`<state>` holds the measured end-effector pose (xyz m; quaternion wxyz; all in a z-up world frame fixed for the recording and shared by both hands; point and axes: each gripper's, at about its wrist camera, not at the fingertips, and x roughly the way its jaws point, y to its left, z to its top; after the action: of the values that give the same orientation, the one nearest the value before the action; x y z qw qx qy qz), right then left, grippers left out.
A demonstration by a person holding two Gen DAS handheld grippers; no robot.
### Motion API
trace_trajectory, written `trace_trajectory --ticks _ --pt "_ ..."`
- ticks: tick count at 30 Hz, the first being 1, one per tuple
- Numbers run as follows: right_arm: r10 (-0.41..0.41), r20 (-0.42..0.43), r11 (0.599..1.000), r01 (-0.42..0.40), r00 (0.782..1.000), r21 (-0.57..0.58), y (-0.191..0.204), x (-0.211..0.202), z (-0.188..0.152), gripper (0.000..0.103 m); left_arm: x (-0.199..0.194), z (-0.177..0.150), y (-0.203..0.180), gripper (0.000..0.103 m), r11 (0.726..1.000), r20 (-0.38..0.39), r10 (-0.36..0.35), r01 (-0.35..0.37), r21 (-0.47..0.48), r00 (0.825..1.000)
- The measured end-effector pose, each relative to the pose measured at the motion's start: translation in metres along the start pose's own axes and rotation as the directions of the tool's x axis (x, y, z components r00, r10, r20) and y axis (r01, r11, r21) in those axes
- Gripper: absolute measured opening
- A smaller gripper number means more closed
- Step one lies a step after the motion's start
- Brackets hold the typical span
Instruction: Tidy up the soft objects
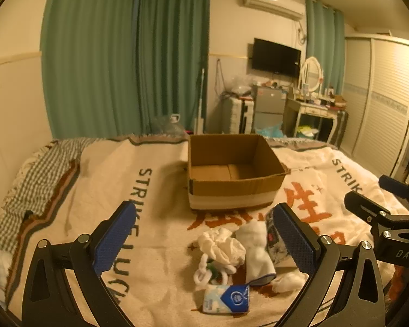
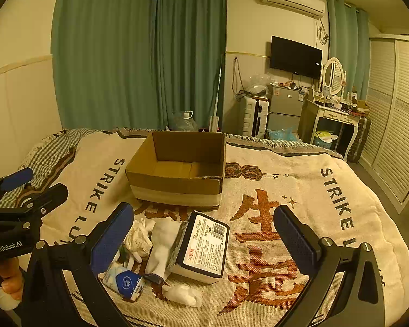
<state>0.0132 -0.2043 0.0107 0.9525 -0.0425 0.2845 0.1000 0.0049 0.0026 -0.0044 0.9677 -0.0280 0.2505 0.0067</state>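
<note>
**Soft things heaped near the empty box, both tongs apart**

Soft things lie in a small heap on the blanket (image 2: 300, 169), near side of the box (image 2: 177, 163), which stands open and bare inside, far from both tongs.

Largest of the heap is the tissue pack (image 2: 204, 245), on the right, its long axis running near to far. Left of it lies the white sock (image 2: 163, 242), also lengthwise near to far, then the crumpled white cloth (image 2: 139, 238). Nearest sit the small blue-and-white packet (image 2: 125, 282) and a white wad (image 2: 181, 294).

The right gripper (image 2: 203, 238) hangs with its jaws wide apart, holding nothing, the tissue pack lying between and below its fingers. The left gripper (image 1: 204, 238) is likewise spread and bare, over the cloth and sock. I judge the right the nearer to the tissue pack, the left to the cloth.
</note>
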Motion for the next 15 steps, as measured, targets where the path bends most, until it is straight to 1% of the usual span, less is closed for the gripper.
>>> trace_trajectory --ticks 15 --pt "0.001 -0.002 1.000 -0.001 1.000 0.000 -0.0009 0.0002 -0.0002 0.103 0.0001 0.0005 0.0005 0.102 1.000 0.000 -0.001 0.001 0.000 1.000"
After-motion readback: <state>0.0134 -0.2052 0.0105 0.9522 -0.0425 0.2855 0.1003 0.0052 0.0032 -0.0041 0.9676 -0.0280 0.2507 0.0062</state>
